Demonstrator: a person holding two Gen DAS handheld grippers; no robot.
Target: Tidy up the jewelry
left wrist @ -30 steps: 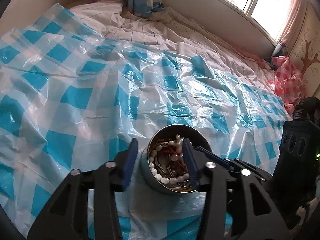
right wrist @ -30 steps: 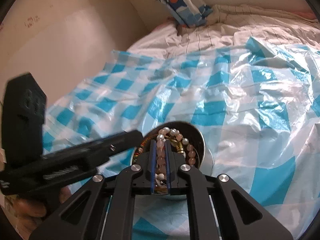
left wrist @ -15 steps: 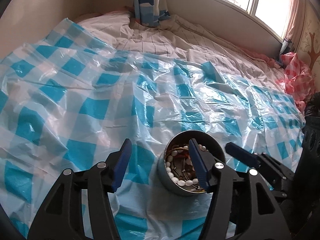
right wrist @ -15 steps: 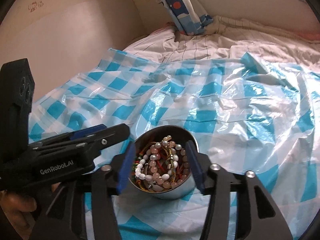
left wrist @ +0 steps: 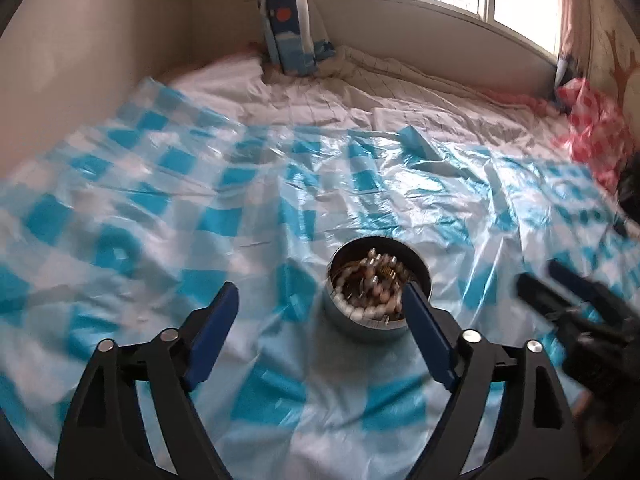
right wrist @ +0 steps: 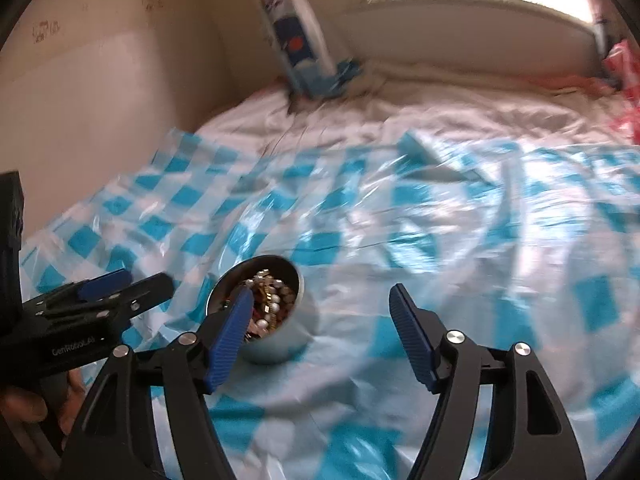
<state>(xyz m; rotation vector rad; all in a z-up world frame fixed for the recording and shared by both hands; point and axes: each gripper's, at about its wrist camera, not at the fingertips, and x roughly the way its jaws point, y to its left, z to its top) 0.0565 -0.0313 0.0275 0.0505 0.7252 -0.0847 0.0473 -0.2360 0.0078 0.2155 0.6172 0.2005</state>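
A round metal tin (left wrist: 378, 322) full of bead bracelets and chains (left wrist: 370, 288) stands on a blue-and-white checked plastic sheet (left wrist: 160, 208) spread over a bed. My left gripper (left wrist: 320, 336) is open and empty, its right finger just in front of the tin. The tin also shows in the right wrist view (right wrist: 276, 344), with the jewelry (right wrist: 268, 300) inside. My right gripper (right wrist: 320, 340) is open and empty, its left finger overlapping the tin. The left gripper (right wrist: 108, 292) shows at the left of that view.
A blue-and-white patterned pillow (left wrist: 288, 32) stands against the wall at the head of the bed. A red-and-white cloth (left wrist: 596, 140) lies at the far right below the window. Both views are motion-blurred.
The right gripper was shut on beads inside the tin, then opened and pulled back to the right. The left gripper opened wider and drew back from the tin.
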